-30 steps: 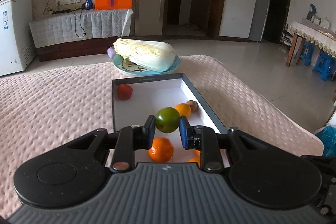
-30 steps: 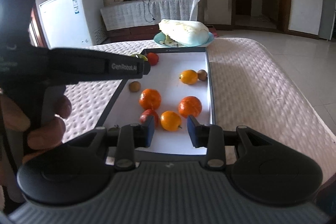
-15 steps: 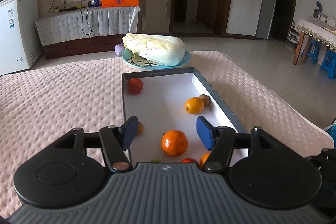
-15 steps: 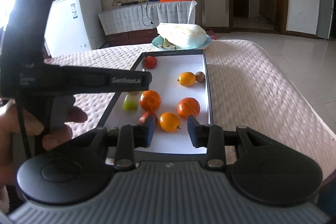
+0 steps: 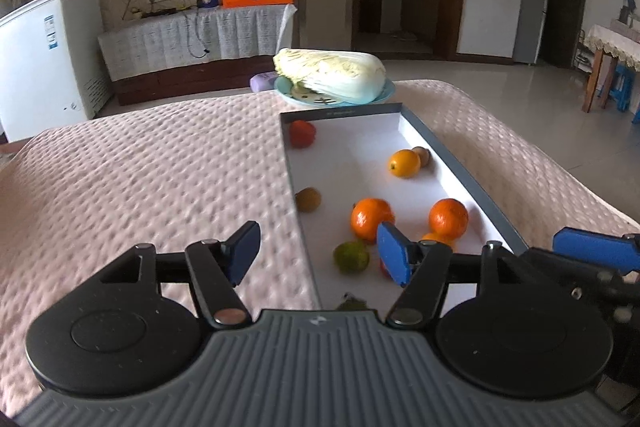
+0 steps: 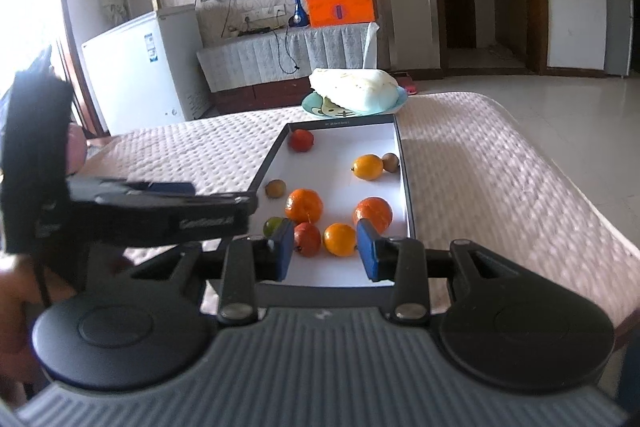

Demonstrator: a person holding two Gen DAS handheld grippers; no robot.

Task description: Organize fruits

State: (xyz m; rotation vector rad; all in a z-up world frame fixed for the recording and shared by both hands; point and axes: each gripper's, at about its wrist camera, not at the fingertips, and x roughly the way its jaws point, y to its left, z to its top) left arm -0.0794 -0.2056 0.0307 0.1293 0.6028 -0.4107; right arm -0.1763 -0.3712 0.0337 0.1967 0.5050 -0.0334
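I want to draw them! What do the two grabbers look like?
Both the left gripper and right gripper have blue pads on black fingers, round black discs and a ribbed grey body. The left one's side carries blurred white lettering.

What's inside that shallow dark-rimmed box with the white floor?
The shallow box holds loose fruit: oranges, a red fruit, a green one. The gripper bodies cover its near end.
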